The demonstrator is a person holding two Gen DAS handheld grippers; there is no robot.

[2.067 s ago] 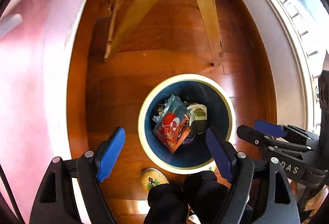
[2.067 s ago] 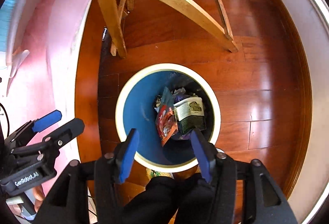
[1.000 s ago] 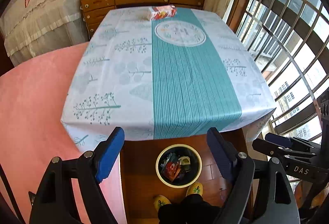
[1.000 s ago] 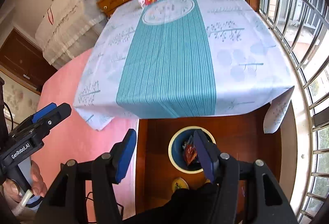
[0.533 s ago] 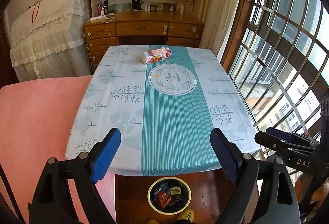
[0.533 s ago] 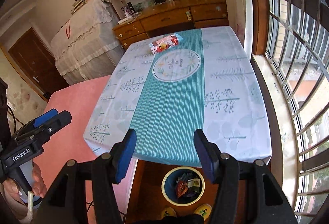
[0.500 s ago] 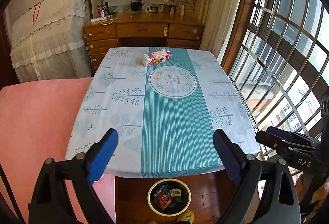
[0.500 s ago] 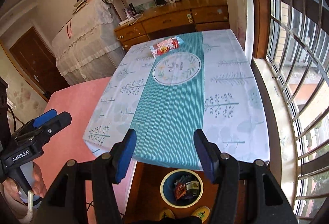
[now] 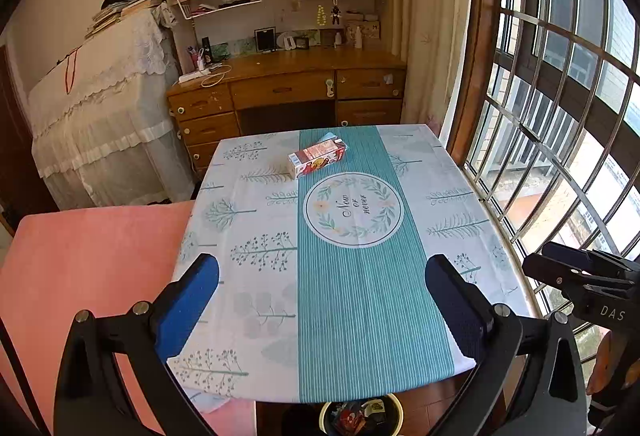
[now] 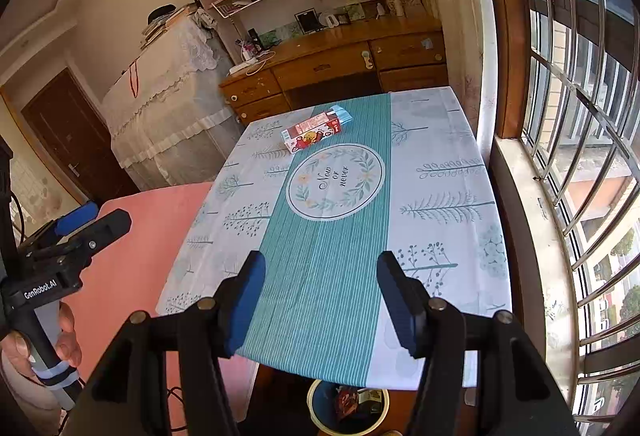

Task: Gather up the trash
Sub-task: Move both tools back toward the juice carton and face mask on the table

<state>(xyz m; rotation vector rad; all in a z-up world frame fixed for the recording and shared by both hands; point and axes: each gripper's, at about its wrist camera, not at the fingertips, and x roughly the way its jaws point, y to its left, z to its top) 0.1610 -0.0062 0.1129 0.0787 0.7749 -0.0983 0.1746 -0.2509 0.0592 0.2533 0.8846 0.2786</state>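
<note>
1. The right gripper (image 10: 320, 300) hung over the near edge of the table (image 10: 452, 196), its blue-padded jaws spread wide with nothing between them.
2. A carton (image 10: 310, 134) lay on its side at the far end of the table, partly on the teal runner (image 10: 332, 256).
3. Below the near edge stood the bin (image 10: 320, 412) on the floor, wrappers inside.
4. The left gripper (image 10: 86, 222) showed at the left over a pink surface (image 10: 140, 236), held by a hand (image 10: 68, 336); its jaws could not be made out.
5. A desk (image 10: 340, 64) stood beyond the table.

both grippers, left gripper (image 9: 322, 290) and right gripper (image 10: 322, 286), gape wide, empty.
</note>
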